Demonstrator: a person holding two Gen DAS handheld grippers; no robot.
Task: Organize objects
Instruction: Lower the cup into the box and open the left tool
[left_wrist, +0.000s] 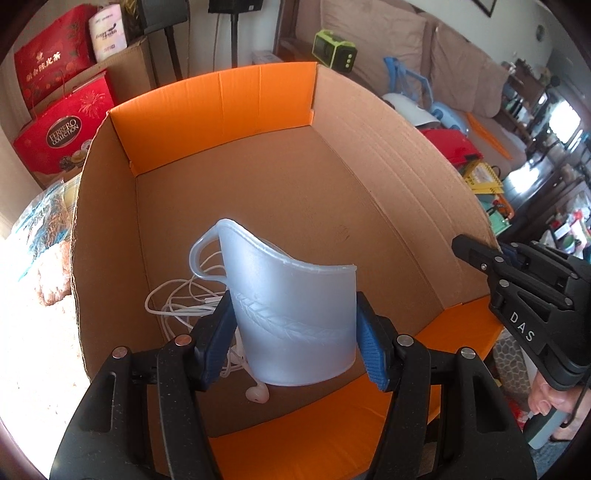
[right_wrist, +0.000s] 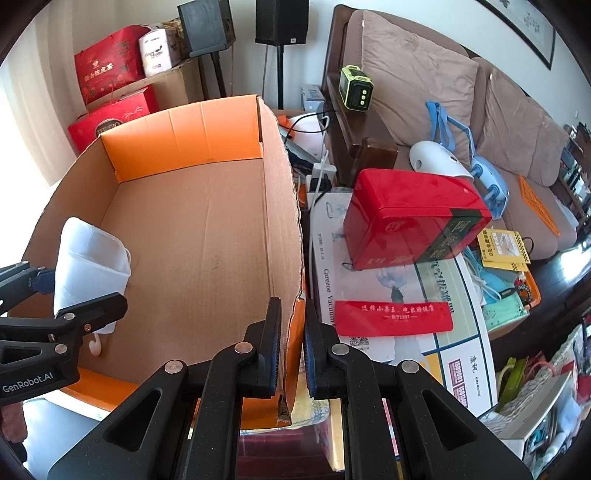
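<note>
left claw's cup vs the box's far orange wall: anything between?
Only bare cardboard floor between the cup and the far orange wall of the box, in both wrist views.

Earphones (left_wrist: 192, 302) in box (left_wrist: 332, 177), behind cup (left_wrist: 291, 314)

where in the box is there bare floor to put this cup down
Most of the cardboard box floor is bare, from the far orange flap down the right wall. It is crowded only in the near left corner, where the white earphones lie under the plastic cup held by the left claw. The right claw pinches the box's right wall.
</note>
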